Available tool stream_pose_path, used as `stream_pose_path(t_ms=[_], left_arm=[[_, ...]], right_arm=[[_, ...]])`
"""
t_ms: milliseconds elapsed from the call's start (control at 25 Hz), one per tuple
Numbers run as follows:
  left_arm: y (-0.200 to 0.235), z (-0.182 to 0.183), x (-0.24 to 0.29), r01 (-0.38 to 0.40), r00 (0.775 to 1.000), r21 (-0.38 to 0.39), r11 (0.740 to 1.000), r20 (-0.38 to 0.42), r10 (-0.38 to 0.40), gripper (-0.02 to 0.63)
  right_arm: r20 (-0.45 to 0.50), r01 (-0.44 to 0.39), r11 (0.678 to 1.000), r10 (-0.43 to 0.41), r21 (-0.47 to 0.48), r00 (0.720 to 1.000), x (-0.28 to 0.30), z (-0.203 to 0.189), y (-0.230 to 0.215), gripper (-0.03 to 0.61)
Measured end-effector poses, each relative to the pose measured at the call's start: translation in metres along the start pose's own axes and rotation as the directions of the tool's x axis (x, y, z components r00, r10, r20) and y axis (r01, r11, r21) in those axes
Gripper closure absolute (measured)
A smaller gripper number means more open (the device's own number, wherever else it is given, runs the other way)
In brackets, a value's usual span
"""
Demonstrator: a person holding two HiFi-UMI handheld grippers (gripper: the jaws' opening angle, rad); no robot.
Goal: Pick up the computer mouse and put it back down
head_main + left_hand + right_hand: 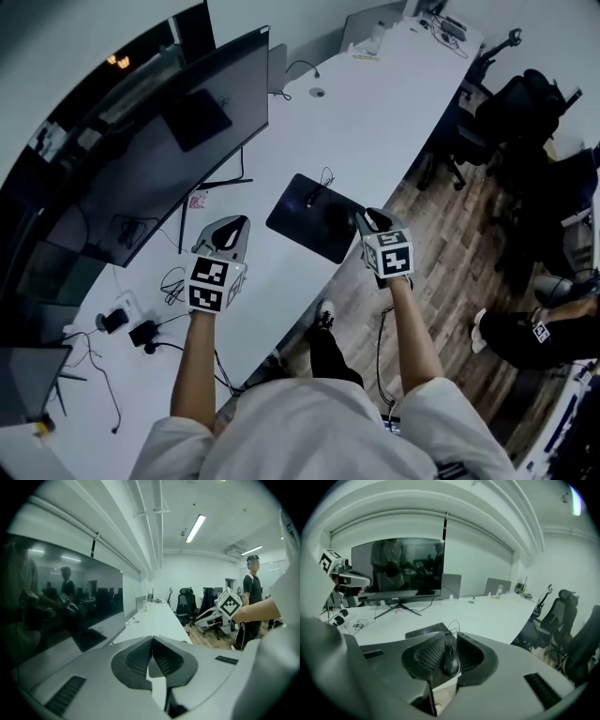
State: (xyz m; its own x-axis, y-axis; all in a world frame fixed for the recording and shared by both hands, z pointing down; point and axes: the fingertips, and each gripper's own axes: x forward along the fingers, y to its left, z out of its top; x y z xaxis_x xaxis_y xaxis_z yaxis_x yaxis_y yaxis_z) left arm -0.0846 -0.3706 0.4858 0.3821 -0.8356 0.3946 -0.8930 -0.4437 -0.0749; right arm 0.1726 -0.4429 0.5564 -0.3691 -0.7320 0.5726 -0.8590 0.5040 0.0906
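Observation:
A black wired computer mouse (450, 660) sits between the pads of my right gripper (449, 654), which is shut on it. Its cable runs away to the dark mouse pad (423, 631) on the white desk (487, 616) beyond. In the head view the right gripper (364, 219) hovers over the near end of the mouse pad (302, 212); the mouse is hard to pick out against the dark pad there. My left gripper (230, 234) is over the desk to the left of the pad. Its jaws meet at the tips (151, 640) with nothing between them.
A large curved monitor (159, 155) stands on its stand at the desk's left side. Loose cables and power adapters (141, 323) lie near the left arm. Office chairs (520, 103) and a seated person (534, 328) are on the wooden floor to the right.

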Motion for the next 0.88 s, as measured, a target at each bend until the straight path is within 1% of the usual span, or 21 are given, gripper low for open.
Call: stream_pose_path(t_ms=[40,80,120,240,440,560,680,880], left_arm=[[0.0,0.006,-0.009,0.003,1.0,0.009,1.0,0.021,-0.003,0.595],[-0.001,0.012,-0.019,0.006,0.999,0.017,1.0,0.043,-0.007,0.595],[-0.002,0.018,-0.029,0.01,0.998,0.027,1.0,0.063,-0.011,0.595],[-0.008,0.032,-0.058,0.021,0.993,0.052,0.998,0.119,-0.027,0.595],[-0.024,0.051,-0.101,0.038,0.978,0.084,0.996,0.2,-0.055,0.595],[-0.035,0.063,-0.125,0.04,0.968,0.104,0.994,0.243,-0.064,0.595],[-0.044,0.073,-0.151,0.032,0.958,0.125,0.992,0.28,-0.066,0.595],[-0.061,0.083,-0.186,0.038,0.943,0.149,0.988,0.322,-0.085,0.595]], right_arm=[[0.036,0.024,1.0,-0.025,0.005,0.999,-0.016,0.01,0.003,0.509],[0.068,0.046,0.999,-0.046,0.008,0.997,-0.032,0.018,0.007,0.557],[0.094,0.06,0.998,-0.061,0.009,0.994,-0.048,0.025,0.011,0.565],[0.152,0.081,0.997,-0.078,-0.01,0.985,-0.094,0.041,0.031,0.565],[0.224,0.146,0.982,-0.118,-0.116,0.967,-0.166,0.064,0.068,0.565],[0.268,0.165,0.977,-0.125,-0.135,0.955,-0.204,0.076,0.087,0.565],[0.311,0.165,0.975,-0.113,-0.148,0.944,-0.238,0.087,0.109,0.565],[0.367,0.152,0.98,-0.096,-0.127,0.925,-0.276,0.094,0.138,0.565]])
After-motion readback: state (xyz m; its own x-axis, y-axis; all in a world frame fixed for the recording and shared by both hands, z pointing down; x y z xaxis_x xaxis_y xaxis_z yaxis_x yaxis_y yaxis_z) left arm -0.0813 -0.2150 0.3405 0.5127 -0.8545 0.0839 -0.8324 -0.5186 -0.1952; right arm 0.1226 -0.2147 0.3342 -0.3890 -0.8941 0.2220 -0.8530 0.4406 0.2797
